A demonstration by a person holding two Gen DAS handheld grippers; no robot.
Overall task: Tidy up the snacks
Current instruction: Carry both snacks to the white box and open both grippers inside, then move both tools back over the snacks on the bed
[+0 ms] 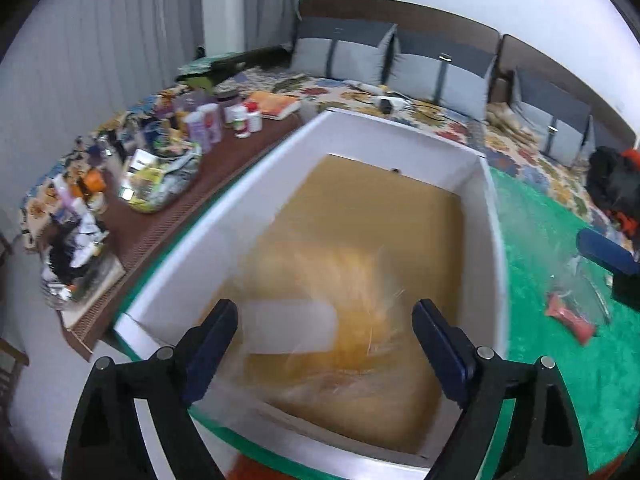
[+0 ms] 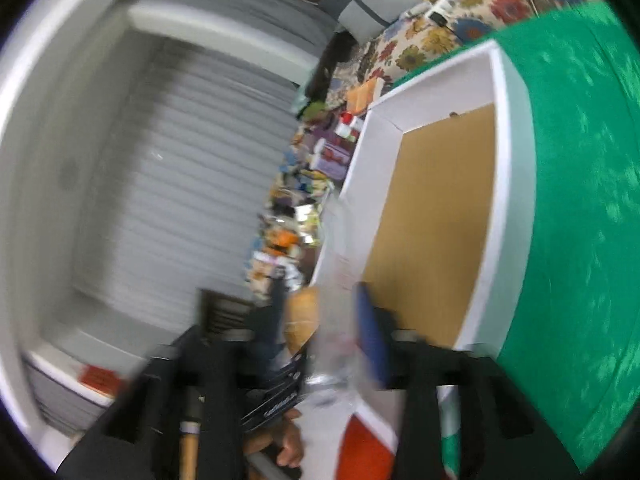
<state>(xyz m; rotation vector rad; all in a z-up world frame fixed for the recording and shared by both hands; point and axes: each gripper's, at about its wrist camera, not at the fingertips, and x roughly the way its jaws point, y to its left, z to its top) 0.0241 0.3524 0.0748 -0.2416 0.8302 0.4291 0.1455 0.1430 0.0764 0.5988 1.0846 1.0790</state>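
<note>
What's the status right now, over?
Left gripper open above white box. Blurred yellow snack bag in box. Right gripper open, blurred. Red packet on green cloth.

The snack packet (image 1: 320,328) in the white box (image 1: 496,264) is smeared by motion — a pale label and yellow-orange contents, no print readable. The right gripper (image 2: 320,316) is blurred too; something clear hangs between its fingers, contact untellable. The clutter (image 1: 160,160) on the far-left shelf is too small to name. The red packet (image 1: 570,316) under clear wrap blurs at the right edge.
</note>
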